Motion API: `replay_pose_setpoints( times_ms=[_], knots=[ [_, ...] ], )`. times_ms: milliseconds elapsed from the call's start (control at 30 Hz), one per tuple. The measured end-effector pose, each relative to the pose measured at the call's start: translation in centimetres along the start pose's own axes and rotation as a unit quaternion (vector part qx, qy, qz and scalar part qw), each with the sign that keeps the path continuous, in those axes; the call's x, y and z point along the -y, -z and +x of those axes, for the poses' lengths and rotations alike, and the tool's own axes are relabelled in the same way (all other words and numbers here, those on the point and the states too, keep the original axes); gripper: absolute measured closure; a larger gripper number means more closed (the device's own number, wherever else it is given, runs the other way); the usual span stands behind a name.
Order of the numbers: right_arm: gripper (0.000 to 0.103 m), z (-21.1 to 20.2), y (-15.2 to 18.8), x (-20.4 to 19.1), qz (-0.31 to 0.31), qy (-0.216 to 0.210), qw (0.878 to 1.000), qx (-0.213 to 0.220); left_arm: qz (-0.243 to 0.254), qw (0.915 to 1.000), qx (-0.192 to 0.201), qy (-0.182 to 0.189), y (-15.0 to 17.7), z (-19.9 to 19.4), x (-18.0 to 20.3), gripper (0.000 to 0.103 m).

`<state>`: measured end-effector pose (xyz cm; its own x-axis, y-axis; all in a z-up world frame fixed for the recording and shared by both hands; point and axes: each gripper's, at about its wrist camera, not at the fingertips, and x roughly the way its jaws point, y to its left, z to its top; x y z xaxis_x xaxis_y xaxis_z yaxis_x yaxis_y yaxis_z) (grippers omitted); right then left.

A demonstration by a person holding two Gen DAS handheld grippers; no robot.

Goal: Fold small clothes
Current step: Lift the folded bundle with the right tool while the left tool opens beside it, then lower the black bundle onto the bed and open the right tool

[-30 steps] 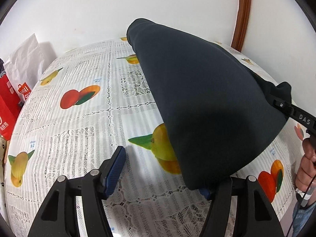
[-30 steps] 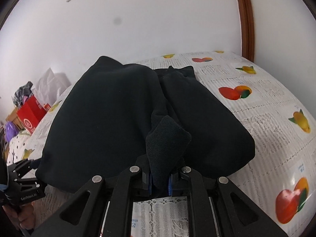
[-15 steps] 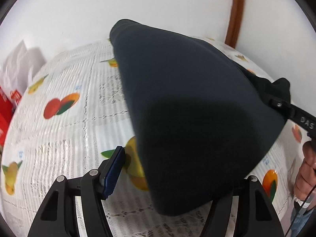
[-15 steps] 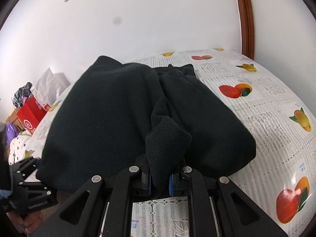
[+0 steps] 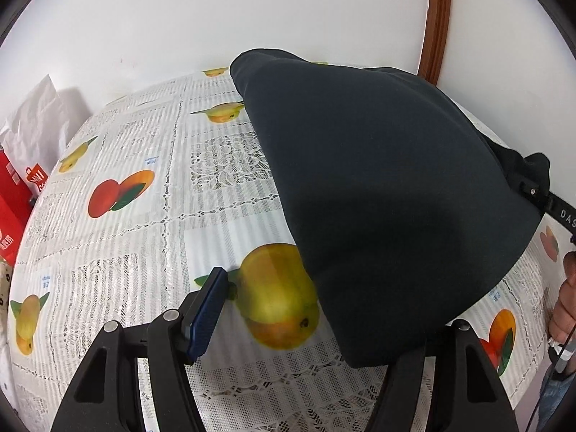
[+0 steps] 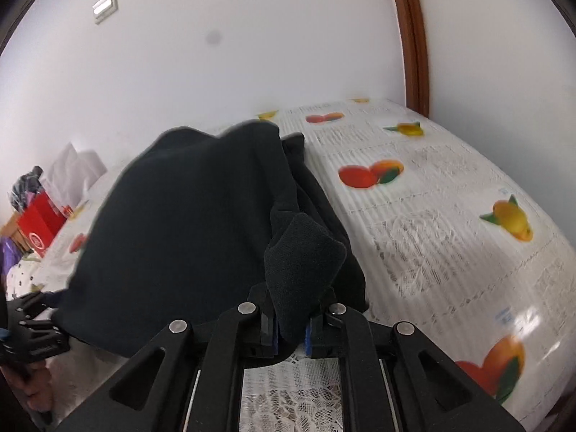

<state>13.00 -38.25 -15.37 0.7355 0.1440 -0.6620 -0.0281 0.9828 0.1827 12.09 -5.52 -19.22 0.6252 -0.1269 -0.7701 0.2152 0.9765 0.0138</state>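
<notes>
The right hand-held gripper (image 6: 291, 327) pinches the dark knit garment (image 6: 187, 237) above the fruit-print desk (image 6: 432, 237); the left hand-held gripper (image 5: 316, 327) gapes beside it.

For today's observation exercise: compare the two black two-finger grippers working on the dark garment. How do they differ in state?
The right gripper is shut, pinching a bunched fold of the dark garment; the left gripper stands with its jaws apart. The right gripper's blue pads are almost hidden by cloth; the left gripper's one blue pad is bare, its other finger covered by hanging fabric. Both are black and angled down over the fruit-print tablecloth.
</notes>
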Motion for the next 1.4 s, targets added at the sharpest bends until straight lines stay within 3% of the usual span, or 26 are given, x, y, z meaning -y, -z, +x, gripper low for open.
replay_pose_setpoints(
  times_ms=[33,167,300,467,633,700,800,867,1033,1167,1233,1300,1367,1400],
  knots=[
    [0.094,-0.2,-0.1,-0.1,-0.003,0.002,1.000,0.004,0.006,1.0000,0.003,0.000,0.1,-0.1,0.2,0.044],
    [0.094,0.3,-0.5,-0.4,-0.012,0.008,1.000,-0.010,0.032,0.9992,0.015,0.020,0.4,-0.8,1.3,0.082],
    [0.094,1.2,-1.5,-0.8,-0.016,0.007,1.000,-0.015,0.030,0.9993,0.016,0.012,0.3,-1.1,1.5,0.085],
    [0.094,2.9,-2.9,-1.7,0.012,-0.039,0.999,-0.029,0.013,0.9997,0.017,-0.006,-0.3,-1.6,-1.2,0.087],
    [0.093,3.3,-2.8,-4.8,-0.010,-0.087,0.996,-0.033,-0.019,0.9996,0.005,-0.020,0.7,-2.0,-5.1,0.087],
    [0.082,2.6,-2.0,-5.4,-0.023,-0.104,0.994,-0.035,-0.022,0.9996,0.002,-0.018,1.4,-2.1,-5.9,0.087],
    [0.069,0.9,-0.8,-5.4,-0.055,-0.086,0.994,-0.023,-0.022,0.9997,0.004,-0.013,1.9,-2.3,-6.3,0.085],
    [0.066,-0.4,-0.7,-5.1,-0.060,-0.064,0.996,-0.010,-0.025,0.9996,0.005,-0.010,1.6,-1.6,-7.0,0.084],
    [0.065,-2.4,-2.3,-5.4,-0.065,-0.069,0.995,0.013,-0.038,0.9993,0.002,-0.001,1.9,-1.7,-7.6,0.081],
    [0.065,0.4,-3.5,-6.8,-0.066,-0.078,0.995,-0.006,-0.035,0.9994,0.007,0.001,2.0,-1.2,-7.7,0.078],
    [0.076,3.3,-3.8,-7.3,-0.059,-0.066,0.995,-0.047,-0.041,0.9991,0.007,0.007,1.9,-1.0,-7.9,0.079],
    [0.093,4.8,-3.8,-7.4,-0.063,-0.071,0.994,-0.061,-0.034,0.9993,0.007,0.012,2.0,-0.8,-7.7,0.085],
    [0.100,3.6,-3.9,-7.3,-0.078,-0.085,0.993,-0.027,-0.026,0.9996,0.012,0.004,2.2,-0.9,-7.4,0.085],
    [0.100,2.1,-4.0,-6.6,-0.068,-0.105,0.992,0.010,-0.022,0.9997,0.014,0.001,2.3,-0.9,-7.3,0.085]
  ],
)
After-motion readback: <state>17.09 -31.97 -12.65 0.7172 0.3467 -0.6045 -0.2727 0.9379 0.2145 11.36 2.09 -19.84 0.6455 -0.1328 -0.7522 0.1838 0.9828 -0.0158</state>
